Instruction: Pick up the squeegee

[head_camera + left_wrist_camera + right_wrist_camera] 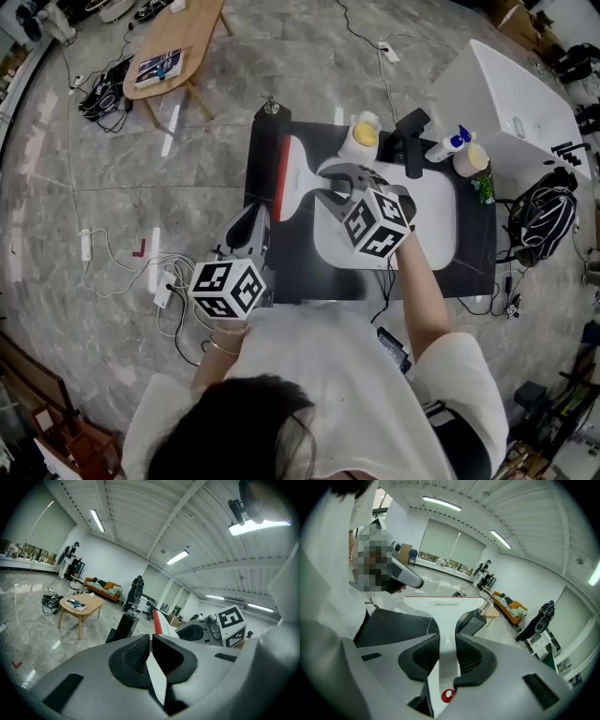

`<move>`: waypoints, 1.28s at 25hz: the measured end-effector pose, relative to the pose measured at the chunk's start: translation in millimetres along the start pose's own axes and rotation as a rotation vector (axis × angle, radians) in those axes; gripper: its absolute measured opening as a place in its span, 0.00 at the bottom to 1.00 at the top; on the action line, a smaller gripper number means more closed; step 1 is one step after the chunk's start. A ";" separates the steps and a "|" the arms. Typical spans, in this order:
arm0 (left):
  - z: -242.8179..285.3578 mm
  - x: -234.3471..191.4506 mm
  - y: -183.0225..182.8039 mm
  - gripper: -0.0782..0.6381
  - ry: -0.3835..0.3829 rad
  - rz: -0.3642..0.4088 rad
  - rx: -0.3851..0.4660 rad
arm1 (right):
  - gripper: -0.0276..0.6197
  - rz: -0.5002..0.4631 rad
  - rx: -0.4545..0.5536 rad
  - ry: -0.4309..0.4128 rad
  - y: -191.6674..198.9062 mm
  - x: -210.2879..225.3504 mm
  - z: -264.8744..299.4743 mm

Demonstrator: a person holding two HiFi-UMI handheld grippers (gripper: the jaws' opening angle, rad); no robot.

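At the upper left of the head view a light wooden table [173,47] stands on the grey floor, with a book on it. Lower and more to the middle is the left tool [149,641]. In the left gripper view its jaws stand narrow, with a thin white edge of the squeegee between them, and the pads seem to press on it. The white plastic squeegee with the red rubber blade [298,178] is over the left part of the black desk [478,258]. Its blade runs up and down in the frame and its handle points to the right. The right tool [446,644] is closed on this handle, which the right gripper view shows pressed between the two ribbed pads, with the wide head beyond them. Under this tool lies a white mat [436,225]. At the far edge of the desk stand two bottles with yellow caps [364,136] and a white spray bottle [448,145]. At the right edge of the frame a black backpack [544,216] lies on the floor.
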State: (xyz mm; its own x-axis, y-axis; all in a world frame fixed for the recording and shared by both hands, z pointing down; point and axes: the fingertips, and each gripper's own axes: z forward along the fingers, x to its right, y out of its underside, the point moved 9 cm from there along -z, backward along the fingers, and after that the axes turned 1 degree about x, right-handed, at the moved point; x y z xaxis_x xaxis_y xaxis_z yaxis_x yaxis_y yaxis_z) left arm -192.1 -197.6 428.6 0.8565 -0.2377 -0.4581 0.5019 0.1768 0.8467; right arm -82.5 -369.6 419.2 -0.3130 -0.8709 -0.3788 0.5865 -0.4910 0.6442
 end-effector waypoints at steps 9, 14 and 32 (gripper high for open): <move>-24.6 40.8 1.6 0.16 0.115 0.073 0.028 | 0.21 0.231 0.091 0.295 -2.7 -30.8 -68.8; -39.4 62.5 6.5 0.16 0.178 0.107 0.045 | 0.21 0.279 0.142 0.445 -6.5 -64.0 -102.7; -71.8 96.8 31.1 0.16 0.234 0.145 0.060 | 0.21 0.689 0.252 0.773 8.4 -144.9 -152.1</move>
State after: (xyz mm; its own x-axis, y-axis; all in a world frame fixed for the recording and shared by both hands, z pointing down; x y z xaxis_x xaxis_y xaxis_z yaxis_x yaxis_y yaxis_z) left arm -85.0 -146.5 391.2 0.9269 0.0146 -0.3751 0.3699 0.1348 0.9193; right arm 81.4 -244.4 378.4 0.6386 -0.7563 -0.1421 0.2568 0.0354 0.9658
